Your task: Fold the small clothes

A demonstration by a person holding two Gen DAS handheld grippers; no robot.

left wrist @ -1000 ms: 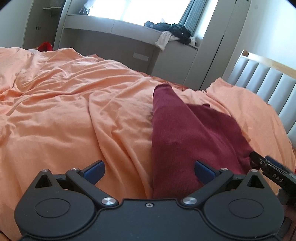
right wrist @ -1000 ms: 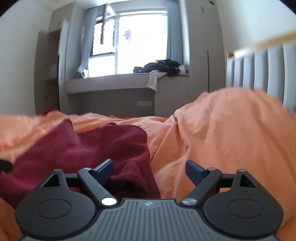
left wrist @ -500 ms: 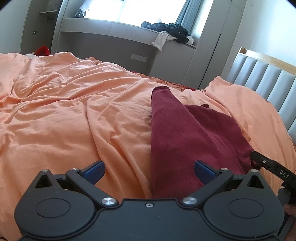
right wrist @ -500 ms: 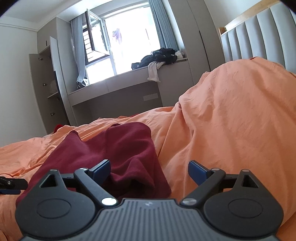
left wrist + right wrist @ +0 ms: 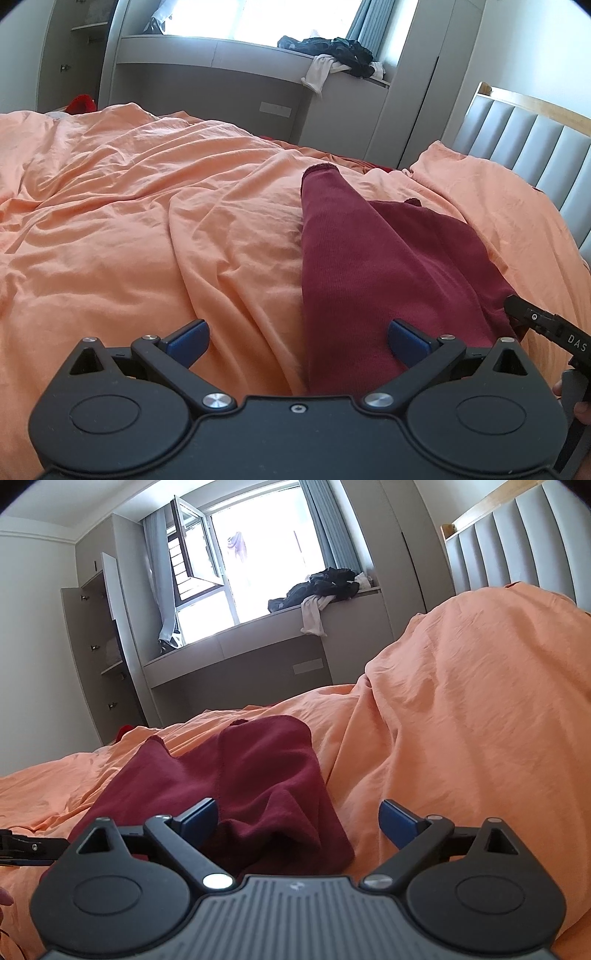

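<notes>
bedroom light comes from a big window over a bed with a crumpled orange sheet. a small dark red piece of clothing lies on the sheet, long and partly doubled over, near the grey headboard.

a second ago the right view sat low and level, with the red cloth flat in front. now it is tipped and lifted, so more ceiling and window show and the cloth looks closer under the tool. the left view has hardly changed; the cloth lies the same way. so i think nothing has been folded in this moment. both tools are just getting into place for the next fold.

the left tool is spread wide, holding nothing, with its right finger over the near end of the cloth and its left finger over bare sheet. the right tool is spread wide too and empty, with the bunched right corner of the cloth just past its left finger.

the left view shows the whole long shape of the cloth and the tip of the right tool at its right edge. the right view shows a seam and lumpy folds at the near corner, which the left view hides, and a pile of dark clothes on the window ledge.
</notes>
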